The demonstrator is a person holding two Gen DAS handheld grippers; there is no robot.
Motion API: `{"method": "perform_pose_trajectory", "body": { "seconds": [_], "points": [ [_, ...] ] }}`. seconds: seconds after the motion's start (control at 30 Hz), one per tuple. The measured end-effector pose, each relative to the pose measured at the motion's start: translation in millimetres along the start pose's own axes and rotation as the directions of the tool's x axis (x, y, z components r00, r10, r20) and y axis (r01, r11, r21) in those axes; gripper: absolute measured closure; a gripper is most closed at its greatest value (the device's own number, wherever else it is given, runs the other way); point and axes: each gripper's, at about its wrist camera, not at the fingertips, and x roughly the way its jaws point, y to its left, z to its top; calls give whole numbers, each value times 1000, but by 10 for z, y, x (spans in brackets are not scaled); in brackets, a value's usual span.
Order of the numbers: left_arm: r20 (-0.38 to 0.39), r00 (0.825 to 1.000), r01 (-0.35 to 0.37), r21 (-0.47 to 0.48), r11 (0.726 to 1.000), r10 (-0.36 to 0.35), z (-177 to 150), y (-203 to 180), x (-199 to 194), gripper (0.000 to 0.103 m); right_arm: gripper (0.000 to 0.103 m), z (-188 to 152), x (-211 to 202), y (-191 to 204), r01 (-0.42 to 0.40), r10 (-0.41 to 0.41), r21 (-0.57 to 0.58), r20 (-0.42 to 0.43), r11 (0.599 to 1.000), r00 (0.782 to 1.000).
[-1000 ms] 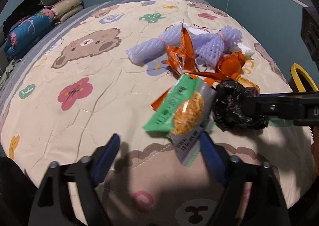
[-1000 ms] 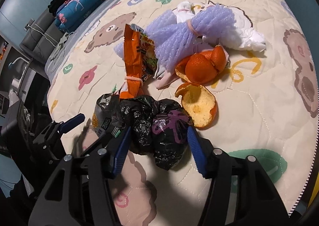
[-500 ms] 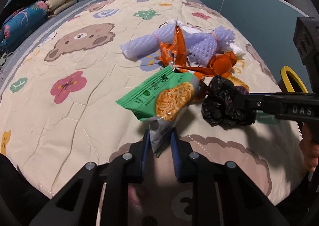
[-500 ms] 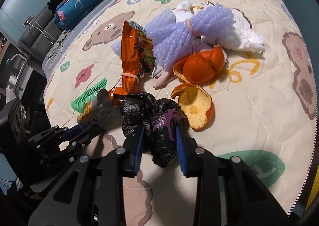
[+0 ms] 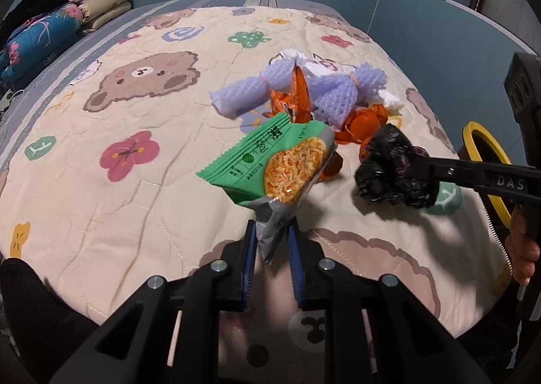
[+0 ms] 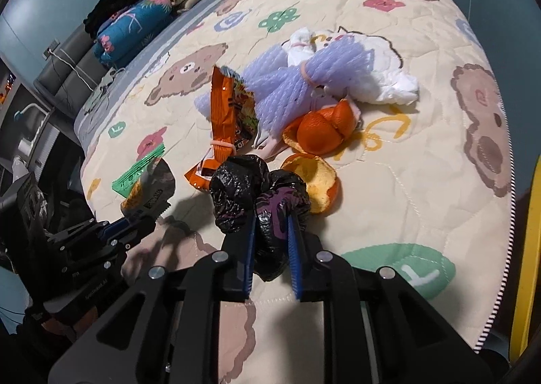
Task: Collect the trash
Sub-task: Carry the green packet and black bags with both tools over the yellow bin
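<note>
Our left hand-held gripper (image 5: 270, 245) pinches the green snack wrapper (image 5: 270, 160) by its near end. Our right hand-held gripper (image 6: 270, 235), jaws closing, clenches the crumpled black bag (image 6: 257, 194). Both sit near us over the bed quilt (image 5: 101, 221), orange peels (image 6: 321, 130) farther off.

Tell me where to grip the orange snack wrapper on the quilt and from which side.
Grip the orange snack wrapper at its pinched waist, where a rubber band cinches it narrow. Come from above, jaws straddling the band; the purple foam net crowds its far side, so the near side looks clearer.
</note>
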Motion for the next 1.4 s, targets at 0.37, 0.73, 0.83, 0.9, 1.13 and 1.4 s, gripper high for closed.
{"method": "perform_pose_trajectory", "body": {
  "seconds": [0.37,0.73,0.83,0.9,1.13,1.4],
  "points": [
    [78,996,55,-25,998,-53,125,35,-319,86,86,-66,-446,-166,-19,16,42,71,999,997],
    [139,985,96,20,995,-98,352,-240,-567,86,86,-145,-990,-426,-30,14,92,167,995,986],
    [146,983,103,44,994,-108,412,-364,-593,86,86,-174,-1134,-487,-26,7,101,192,995,981],
    [150,982,103,61,993,-111,450,-457,-606,86,86,-186,-1238,-552,-22,-1,111,211,994,978],
    [150,977,136,114,984,-153,571,-803,-640,86,86,-250,-1504,-817,-14,-28,163,254,987,967],
    [133,969,182,190,965,-209,708,-1289,-564,86,86,-330,-1765,-1099,17,-80,208,297,978,952]
  ]
}}
